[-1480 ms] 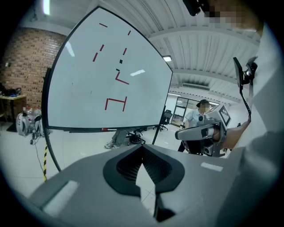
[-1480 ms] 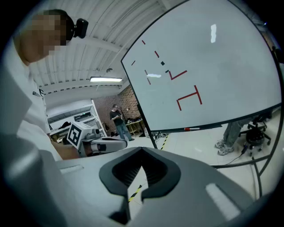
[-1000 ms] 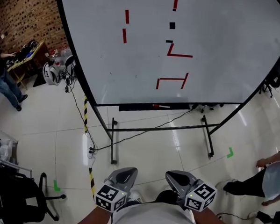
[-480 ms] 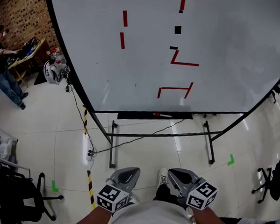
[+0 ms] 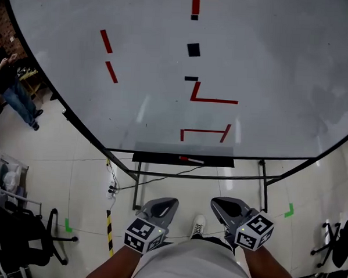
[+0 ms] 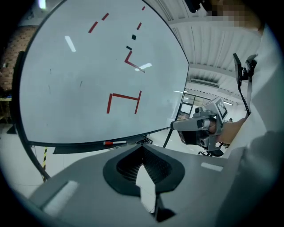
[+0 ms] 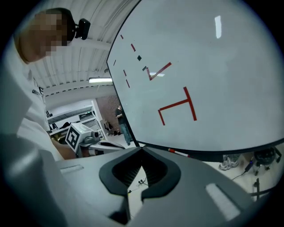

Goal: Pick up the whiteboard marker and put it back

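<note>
A red-capped whiteboard marker (image 5: 191, 160) lies on the black tray (image 5: 155, 158) under the big whiteboard (image 5: 270, 71), which carries red and black marks. It also shows as a small red-and-white stick, the marker (image 6: 114, 142) in the left gripper view and the marker (image 7: 179, 153) in the right gripper view. My left gripper (image 5: 164, 200) and right gripper (image 5: 219, 201) are held low by my body, well short of the tray. Each has its jaws closed tip to tip with nothing between them: left gripper (image 6: 143, 146), right gripper (image 7: 142, 149).
The board's metal stand legs (image 5: 136, 189) reach out over the tiled floor toward me. A power strip (image 5: 111, 189) and striped floor tape (image 5: 108, 234) lie at the left. An office chair (image 5: 17, 243) stands lower left, another chair (image 5: 338, 243) at the right. A person (image 5: 13, 92) stands far left.
The whiteboard and tray have come closer and fill more of the head view. Both grippers stay shut by my body. The person at the right edge is out of view.
</note>
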`<state>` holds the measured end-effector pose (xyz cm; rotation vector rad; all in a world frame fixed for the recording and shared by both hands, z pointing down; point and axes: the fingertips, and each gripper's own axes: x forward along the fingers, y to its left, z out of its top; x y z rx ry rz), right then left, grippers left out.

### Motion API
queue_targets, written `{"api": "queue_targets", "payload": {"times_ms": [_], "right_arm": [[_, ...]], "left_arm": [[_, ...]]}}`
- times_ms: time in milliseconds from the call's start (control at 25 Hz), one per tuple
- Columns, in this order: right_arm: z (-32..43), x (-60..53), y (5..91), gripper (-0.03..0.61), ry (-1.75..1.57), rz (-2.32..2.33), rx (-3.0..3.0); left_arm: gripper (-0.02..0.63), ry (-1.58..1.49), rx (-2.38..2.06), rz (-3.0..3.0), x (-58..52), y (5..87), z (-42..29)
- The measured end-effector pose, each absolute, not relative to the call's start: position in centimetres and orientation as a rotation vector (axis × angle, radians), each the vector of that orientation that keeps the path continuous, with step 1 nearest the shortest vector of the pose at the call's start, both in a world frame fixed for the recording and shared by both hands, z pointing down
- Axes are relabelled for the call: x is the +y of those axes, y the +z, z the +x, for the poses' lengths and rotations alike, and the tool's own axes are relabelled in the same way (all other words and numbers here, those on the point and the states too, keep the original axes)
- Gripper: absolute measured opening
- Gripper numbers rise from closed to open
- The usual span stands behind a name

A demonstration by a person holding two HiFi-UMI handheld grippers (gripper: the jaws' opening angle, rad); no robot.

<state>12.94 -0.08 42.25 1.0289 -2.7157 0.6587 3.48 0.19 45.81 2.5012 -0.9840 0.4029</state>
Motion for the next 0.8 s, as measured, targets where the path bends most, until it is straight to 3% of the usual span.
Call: {"api": "queue_targets", "payload": {"times_ms": [280,800], "right_arm": [[17.1,-5.1,44.2,0.0,0.614,0.949,-2.683],[13.2,-9.8,46.9,0.0,0.514,0.951,-2.55]], "left_arm": [[0.016,0.455,-1.087,2.509,-4.6,45.9,6.9],[0.016,0.474,-1.025,2.434,-8.2,48.2,3.2]]}}
